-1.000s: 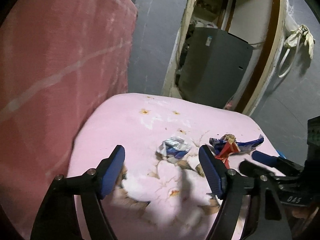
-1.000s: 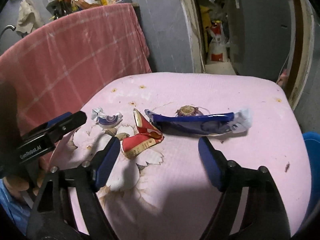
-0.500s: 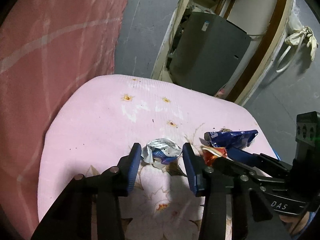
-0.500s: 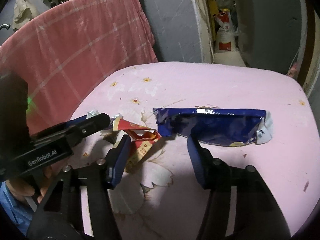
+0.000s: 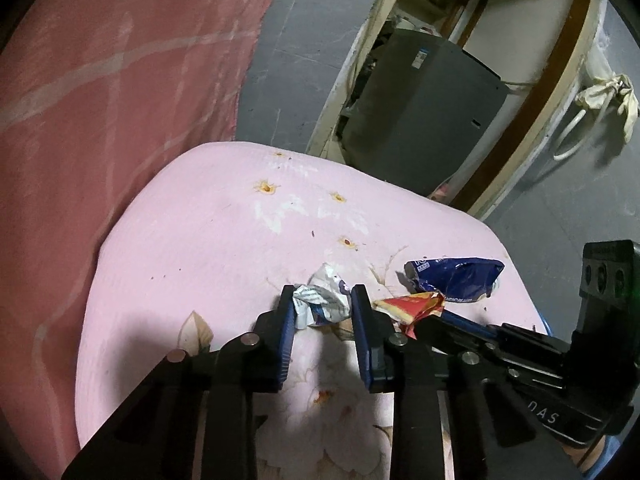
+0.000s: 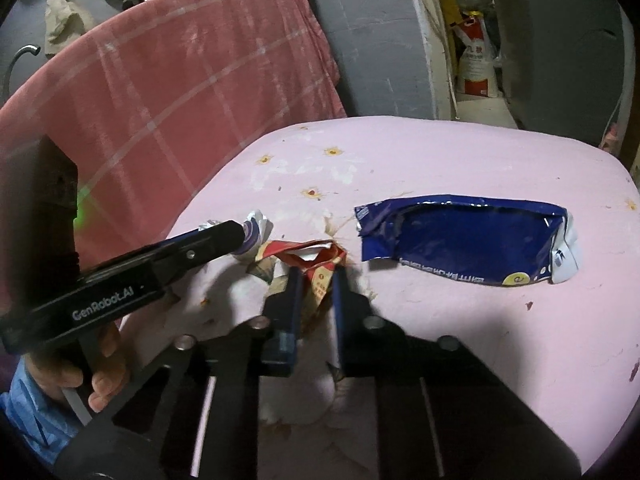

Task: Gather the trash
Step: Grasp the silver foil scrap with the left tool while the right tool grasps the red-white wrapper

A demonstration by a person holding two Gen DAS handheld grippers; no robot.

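A pink floral tabletop carries the trash. A blue wrapper lies at 2 o'clock. The right gripper is closing, fingers narrow on the red wrapper; the left gripper is closing on the crumpled silver wrapper at 10 o'clock.

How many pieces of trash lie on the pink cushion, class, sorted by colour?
Silver-white crumpled wrapper: 1, between the left tongs, which are closing on it.
Red wrapper: 1, between the right tongs, which are closing on it.
Blue wrapper: 1, lying free on the pink cushion.
Total: 3
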